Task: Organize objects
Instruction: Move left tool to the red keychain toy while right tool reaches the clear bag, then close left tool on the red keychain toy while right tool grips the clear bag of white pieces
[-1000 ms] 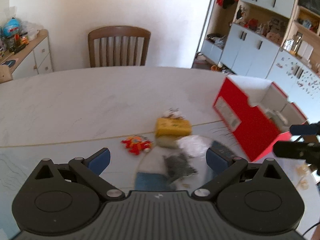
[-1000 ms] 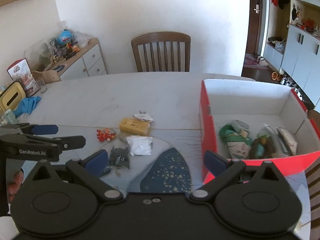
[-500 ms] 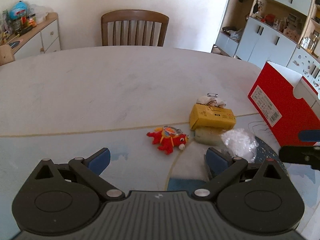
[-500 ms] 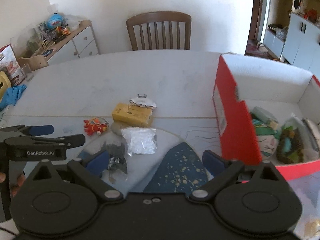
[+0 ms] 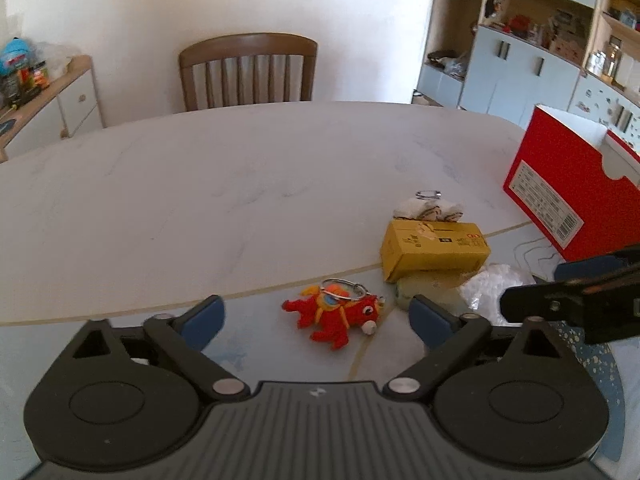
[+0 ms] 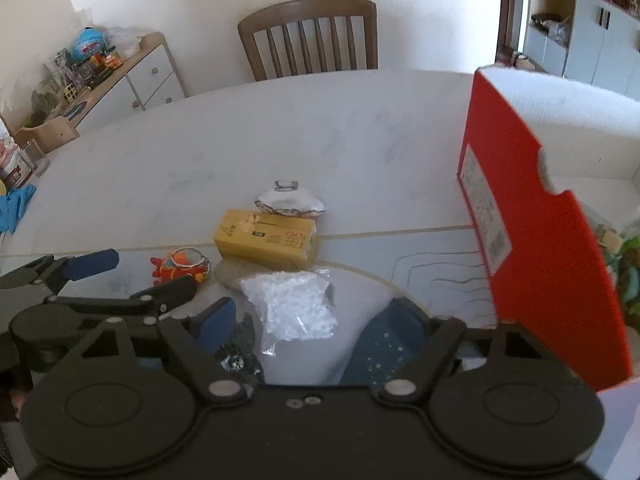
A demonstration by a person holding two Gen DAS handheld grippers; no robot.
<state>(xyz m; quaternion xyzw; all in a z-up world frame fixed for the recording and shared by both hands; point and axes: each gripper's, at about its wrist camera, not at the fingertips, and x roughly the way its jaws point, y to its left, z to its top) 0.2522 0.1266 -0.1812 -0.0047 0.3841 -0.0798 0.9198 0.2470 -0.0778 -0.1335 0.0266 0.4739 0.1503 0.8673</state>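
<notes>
A red plush keyring toy (image 5: pixel 334 315) lies on the table between the open fingers of my left gripper (image 5: pixel 316 314); it also shows in the right wrist view (image 6: pixel 179 266). Behind it lie a yellow box (image 5: pixel 434 249), a white pouch with a ring (image 5: pixel 428 208) and a clear bag of white bits (image 6: pixel 294 304). My right gripper (image 6: pixel 308 320) is open over that bag, with a dark packet (image 6: pixel 238 346) by its left finger. The red shoebox (image 6: pixel 536 216) stands at the right with items inside.
A wooden chair (image 5: pixel 248 72) stands behind the white table (image 5: pixel 200 184). A sideboard with clutter (image 6: pixel 100 68) is at the left, cupboards (image 5: pixel 532 60) at the right. A blue cloth (image 6: pixel 14 208) lies at the table's left edge.
Both grippers have moved forward and down toward the pile. The left swung left, so the red toy now sits between its fingers. The right closed in on the white bag.
</notes>
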